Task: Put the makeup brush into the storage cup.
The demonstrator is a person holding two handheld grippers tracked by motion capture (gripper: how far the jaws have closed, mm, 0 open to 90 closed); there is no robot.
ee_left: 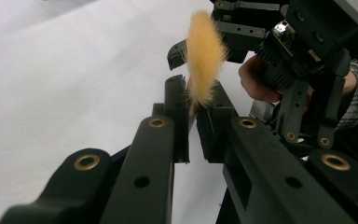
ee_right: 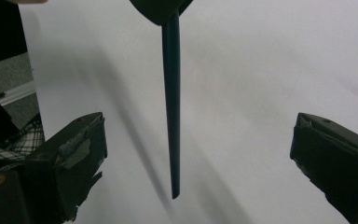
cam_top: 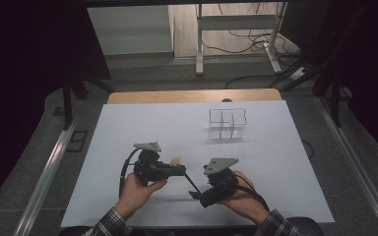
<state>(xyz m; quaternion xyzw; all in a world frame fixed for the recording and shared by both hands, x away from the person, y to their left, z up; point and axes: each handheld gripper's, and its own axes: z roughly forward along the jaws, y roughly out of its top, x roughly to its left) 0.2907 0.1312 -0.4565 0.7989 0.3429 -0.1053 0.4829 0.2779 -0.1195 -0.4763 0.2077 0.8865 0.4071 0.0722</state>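
A brush with a tan bristle tuft (ee_left: pixel 204 56) and a thin dark handle (ee_right: pixel 171 107) is held over the white table. My left gripper (ee_left: pixel 196 91) is shut on the brush just below the tuft, which sticks up past the jaw tips. In the high view the tuft (cam_top: pixel 175 161) shows beside the left gripper (cam_top: pixel 179 170), and the handle (cam_top: pixel 191 181) slants down to the right gripper (cam_top: pixel 195 193). My right gripper (ee_right: pixel 198 129) is open, its jaws wide apart. The handle's free end hangs between them and touches neither pad.
A clear plastic organizer (cam_top: pixel 227 124) with several compartments stands on the white table cover (cam_top: pixel 128 128), toward the back right. A wooden table edge (cam_top: pixel 192 96) runs behind the cover. Metal rails flank both sides.
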